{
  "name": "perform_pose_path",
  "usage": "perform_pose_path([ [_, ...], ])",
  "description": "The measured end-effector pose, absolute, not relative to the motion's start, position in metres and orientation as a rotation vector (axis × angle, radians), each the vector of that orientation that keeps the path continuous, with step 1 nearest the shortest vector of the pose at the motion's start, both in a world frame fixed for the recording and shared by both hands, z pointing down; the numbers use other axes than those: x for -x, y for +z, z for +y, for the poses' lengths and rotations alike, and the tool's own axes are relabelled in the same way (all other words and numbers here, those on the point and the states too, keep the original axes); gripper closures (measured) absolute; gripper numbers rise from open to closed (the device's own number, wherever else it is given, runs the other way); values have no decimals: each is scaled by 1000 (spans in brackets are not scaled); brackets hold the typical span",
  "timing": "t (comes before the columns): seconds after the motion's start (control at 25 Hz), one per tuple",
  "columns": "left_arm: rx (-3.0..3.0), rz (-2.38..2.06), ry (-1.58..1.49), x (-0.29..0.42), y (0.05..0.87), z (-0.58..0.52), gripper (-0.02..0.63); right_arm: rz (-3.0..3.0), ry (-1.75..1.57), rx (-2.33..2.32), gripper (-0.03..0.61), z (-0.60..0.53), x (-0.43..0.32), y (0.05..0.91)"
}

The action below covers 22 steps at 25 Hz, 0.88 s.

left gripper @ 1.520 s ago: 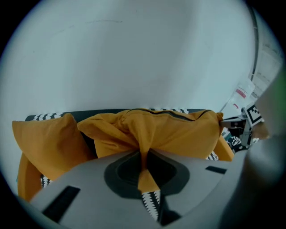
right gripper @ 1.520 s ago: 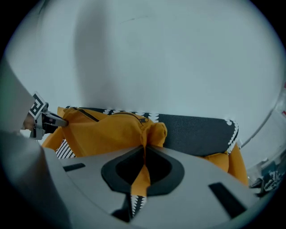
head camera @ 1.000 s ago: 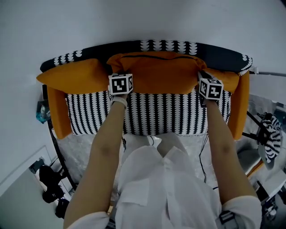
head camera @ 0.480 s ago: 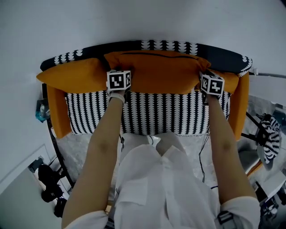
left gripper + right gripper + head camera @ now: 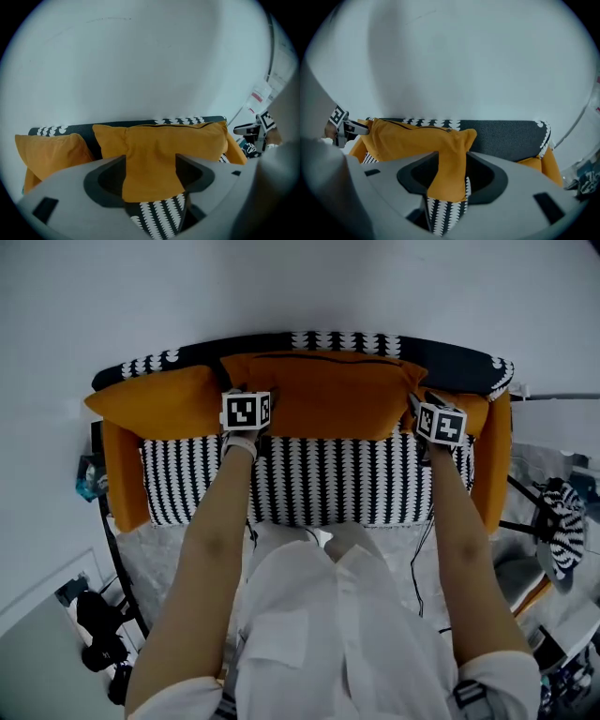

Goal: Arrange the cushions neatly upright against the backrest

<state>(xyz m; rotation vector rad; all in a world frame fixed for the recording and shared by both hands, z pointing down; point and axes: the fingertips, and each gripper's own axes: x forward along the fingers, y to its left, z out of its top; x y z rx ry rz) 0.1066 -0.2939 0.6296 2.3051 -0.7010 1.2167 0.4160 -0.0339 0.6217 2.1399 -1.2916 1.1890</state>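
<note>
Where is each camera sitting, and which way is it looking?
Head view: on the person's head, looking steeply down at the sofa; both forearms and white shirt show.
Left gripper view: on the left gripper, looking along its jaws, just opening, at the middle cushion between them.
Right gripper view: on the right gripper, jaws just opening, that cushion's other end between them.
Shared: both gripper views see the same middle cushion against the backrest.

Both arms reach forward. The left gripper [image 5: 246, 409] and right gripper [image 5: 440, 420] have just been opening their jaws, with the ends of the middle cushion [image 5: 323, 395] loose between them.
</note>
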Motion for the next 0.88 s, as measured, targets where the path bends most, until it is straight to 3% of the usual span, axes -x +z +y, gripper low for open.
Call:
perform_pose_path([
  [0.28,-2342,-595,1086,-102,586,-260,288,-1428,1163,-2177,390,-35,-365,581],
  [0.36,-2399,-580,1042,-99,564,-252,329,-1458,1149,-2203,390,-32,-350,567],
  [0.48,-2479,-582,894,-92,527,-242,451,-1527,1111,-2270,396,-29,-328,537],
  [0.64,-2550,-543,713,-78,478,-219,495,-1677,1037,-2346,419,-23,-300,487],
  [0.76,-2592,-546,585,-63,440,-208,518,-1795,960,-2395,460,-17,-282,448],
  [0.88,-2681,-545,452,-51,398,-196,562,-1893,780,-2437,553,-10,-269,407],
])
